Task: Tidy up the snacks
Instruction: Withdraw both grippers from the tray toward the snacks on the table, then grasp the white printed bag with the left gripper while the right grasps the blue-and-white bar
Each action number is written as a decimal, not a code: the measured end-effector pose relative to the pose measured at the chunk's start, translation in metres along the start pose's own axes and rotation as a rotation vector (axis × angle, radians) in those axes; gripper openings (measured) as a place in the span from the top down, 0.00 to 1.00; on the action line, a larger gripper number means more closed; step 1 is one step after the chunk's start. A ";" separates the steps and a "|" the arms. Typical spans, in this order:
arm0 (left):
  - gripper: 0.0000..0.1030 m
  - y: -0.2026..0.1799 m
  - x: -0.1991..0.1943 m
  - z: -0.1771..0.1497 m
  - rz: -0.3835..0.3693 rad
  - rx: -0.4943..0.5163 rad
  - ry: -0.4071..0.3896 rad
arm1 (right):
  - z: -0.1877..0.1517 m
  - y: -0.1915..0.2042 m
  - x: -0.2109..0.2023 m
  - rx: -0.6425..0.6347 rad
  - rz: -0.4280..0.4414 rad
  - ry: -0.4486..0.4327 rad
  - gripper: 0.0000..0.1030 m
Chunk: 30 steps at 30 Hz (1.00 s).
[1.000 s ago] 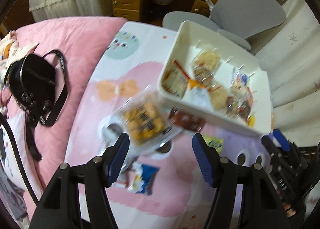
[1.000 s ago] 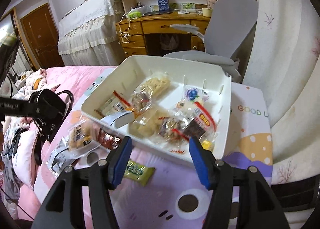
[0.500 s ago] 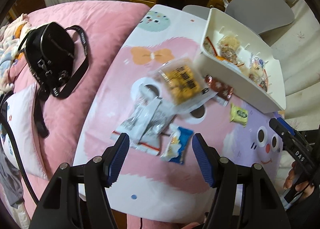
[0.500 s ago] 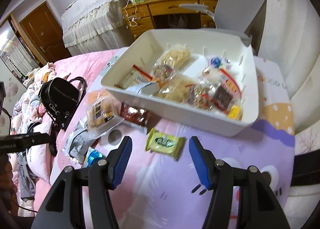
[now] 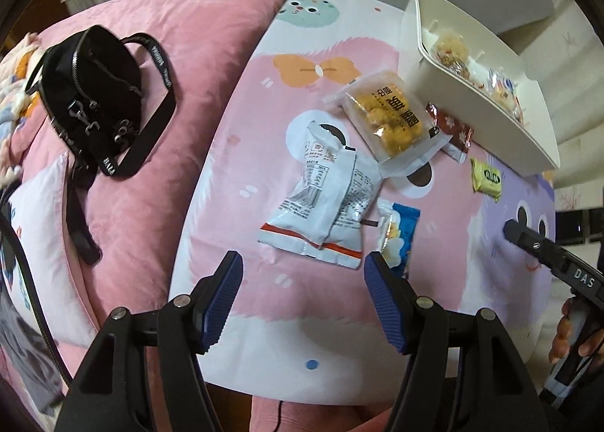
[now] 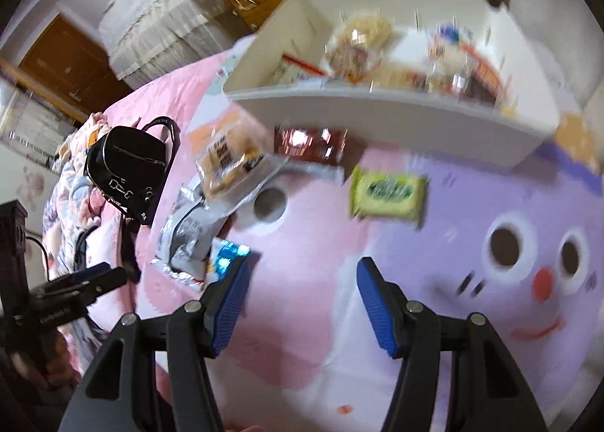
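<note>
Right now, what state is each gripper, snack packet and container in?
left gripper: open, empty, jaws just opened wider
right gripper: open, empty
white bin: holds several snacks
clear packet: outside bin, overlapping the silver packets
silver packets: crumpled, lying flat
blue packet: lying beside silver packets
yellow-green packet: lying alone on mat
red packet: against bin wall
black bag: on pink bedding

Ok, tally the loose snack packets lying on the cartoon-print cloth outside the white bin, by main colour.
Clear bag of golden puffs: 1
Dark red foil packet: 1
Yellow-green wrapped packet: 1
White and silver crinkled bags: 2
Blue packet: 1
Total: 6 outside the white plastic bin
</note>
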<state>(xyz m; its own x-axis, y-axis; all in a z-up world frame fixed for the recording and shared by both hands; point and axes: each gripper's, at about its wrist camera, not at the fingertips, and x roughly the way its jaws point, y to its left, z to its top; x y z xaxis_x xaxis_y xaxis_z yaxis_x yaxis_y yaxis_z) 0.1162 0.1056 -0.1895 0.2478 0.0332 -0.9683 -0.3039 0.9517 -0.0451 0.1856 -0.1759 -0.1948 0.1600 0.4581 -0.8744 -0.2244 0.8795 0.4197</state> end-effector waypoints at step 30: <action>0.19 -0.012 0.112 0.069 -0.117 0.254 0.307 | -0.051 0.103 0.094 0.228 -0.227 0.080 0.43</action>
<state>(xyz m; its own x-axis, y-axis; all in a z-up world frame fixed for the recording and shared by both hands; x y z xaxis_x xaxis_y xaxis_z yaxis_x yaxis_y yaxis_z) 0.2105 0.1193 -0.2804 -0.0306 -0.1355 -0.9903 -0.0439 0.9900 -0.1341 0.1284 -0.0484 -0.2463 0.1032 0.2438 -0.9643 0.0302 0.9683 0.2480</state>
